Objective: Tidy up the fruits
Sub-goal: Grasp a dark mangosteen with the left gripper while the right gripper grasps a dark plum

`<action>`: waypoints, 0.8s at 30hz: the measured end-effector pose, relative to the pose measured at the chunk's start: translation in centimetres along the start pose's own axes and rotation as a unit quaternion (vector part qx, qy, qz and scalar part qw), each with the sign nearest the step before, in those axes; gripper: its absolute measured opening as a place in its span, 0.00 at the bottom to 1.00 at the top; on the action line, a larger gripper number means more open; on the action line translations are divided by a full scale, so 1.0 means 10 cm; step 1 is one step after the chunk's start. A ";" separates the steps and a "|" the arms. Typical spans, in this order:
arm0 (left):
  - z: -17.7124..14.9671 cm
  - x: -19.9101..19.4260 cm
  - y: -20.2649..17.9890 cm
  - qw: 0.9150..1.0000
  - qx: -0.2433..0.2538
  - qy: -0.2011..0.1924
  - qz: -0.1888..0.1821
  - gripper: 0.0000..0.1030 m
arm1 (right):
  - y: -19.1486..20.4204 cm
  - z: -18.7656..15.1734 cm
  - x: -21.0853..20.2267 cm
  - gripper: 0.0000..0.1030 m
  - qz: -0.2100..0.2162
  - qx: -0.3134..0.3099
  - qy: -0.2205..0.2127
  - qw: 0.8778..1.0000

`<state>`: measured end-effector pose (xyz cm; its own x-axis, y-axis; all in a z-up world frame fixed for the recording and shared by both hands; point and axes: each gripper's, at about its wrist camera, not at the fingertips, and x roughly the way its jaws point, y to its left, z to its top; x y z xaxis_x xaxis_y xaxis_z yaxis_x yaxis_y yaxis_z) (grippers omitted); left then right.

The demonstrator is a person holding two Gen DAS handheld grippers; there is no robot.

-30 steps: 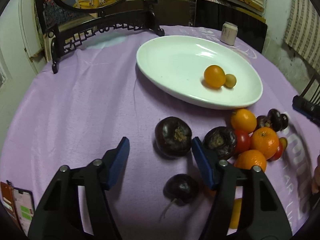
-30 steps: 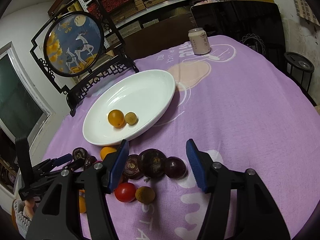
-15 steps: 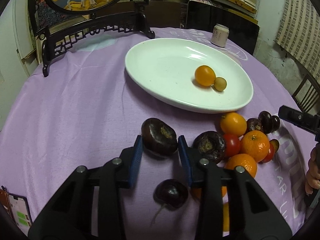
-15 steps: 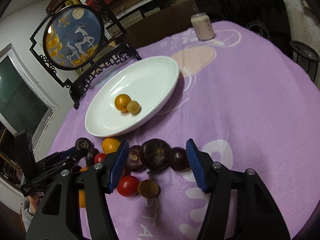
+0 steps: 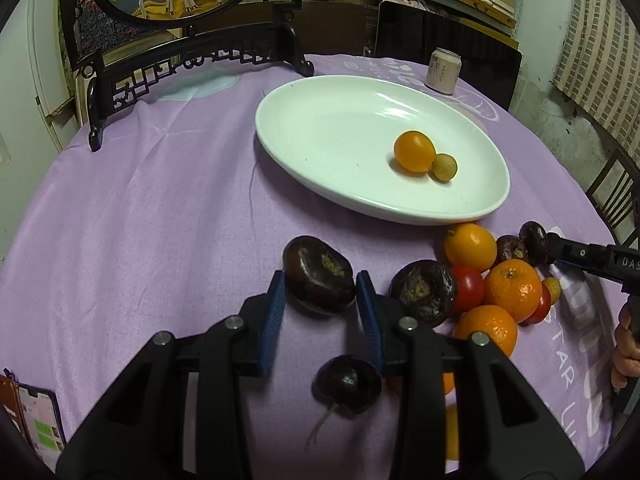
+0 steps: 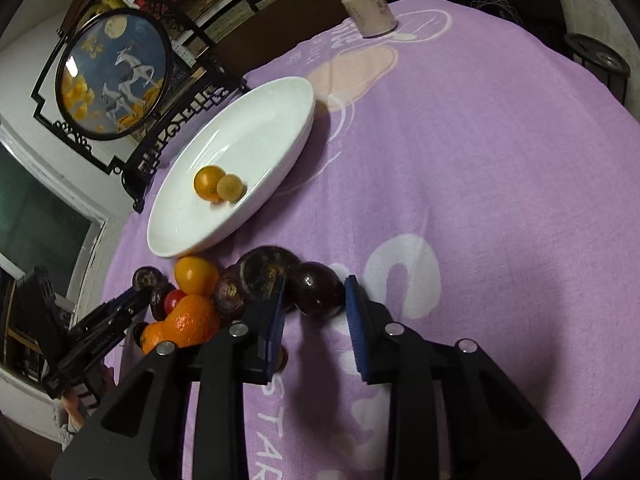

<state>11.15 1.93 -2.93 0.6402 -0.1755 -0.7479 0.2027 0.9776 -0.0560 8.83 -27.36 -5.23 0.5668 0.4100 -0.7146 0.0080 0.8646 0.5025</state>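
In the left wrist view my left gripper is shut on a dark brown fruit that rests on the purple cloth, left of the fruit pile. The pile holds oranges, a red tomato and another dark fruit. In the right wrist view my right gripper is closing its jaws on a dark purple fruit at the pile's right end, and both blue pads touch it. The white oval plate behind holds a small orange and a longan.
A small dark fruit with a stem lies under the left gripper. A drink can and a black framed screen stand at the back. A phone lies near left. A person's hand shows at the right edge.
The left jaws closed onto the dark brown fruit and have held still since. The right gripper sank toward the pile, rolled, and its jaws narrowed onto the dark purple fruit.
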 end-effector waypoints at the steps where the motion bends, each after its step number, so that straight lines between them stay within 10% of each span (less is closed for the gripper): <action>1: 0.00 -0.02 0.00 1.000 -0.002 -0.003 -0.002 0.35 | 0.01 -0.01 0.00 0.28 -0.003 -0.005 -0.001 1.000; 6: 0.14 -0.24 0.00 0.999 -0.011 -0.044 -0.009 0.16 | 0.10 0.06 -0.21 0.28 -0.010 -0.016 -0.059 0.998; 13: 0.47 -0.19 -0.10 0.999 -0.001 -0.054 -0.010 0.16 | 0.62 0.45 -0.13 0.28 0.000 -0.078 -0.078 0.994; 17: 0.22 -0.25 0.08 0.999 -0.001 -0.037 -0.009 0.52 | 0.61 0.37 -0.06 0.28 0.001 -0.097 -0.072 0.993; 24: 0.06 -0.02 0.12 0.999 0.016 0.006 0.041 0.52 | 0.52 0.32 -0.04 0.28 0.016 -0.082 -0.058 0.995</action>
<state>11.76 3.10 -2.44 0.6468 -0.0930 -0.7570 0.1735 0.9845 0.0273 11.32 -23.96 -0.75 0.6562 0.4094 -0.6339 -0.1400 0.8915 0.4308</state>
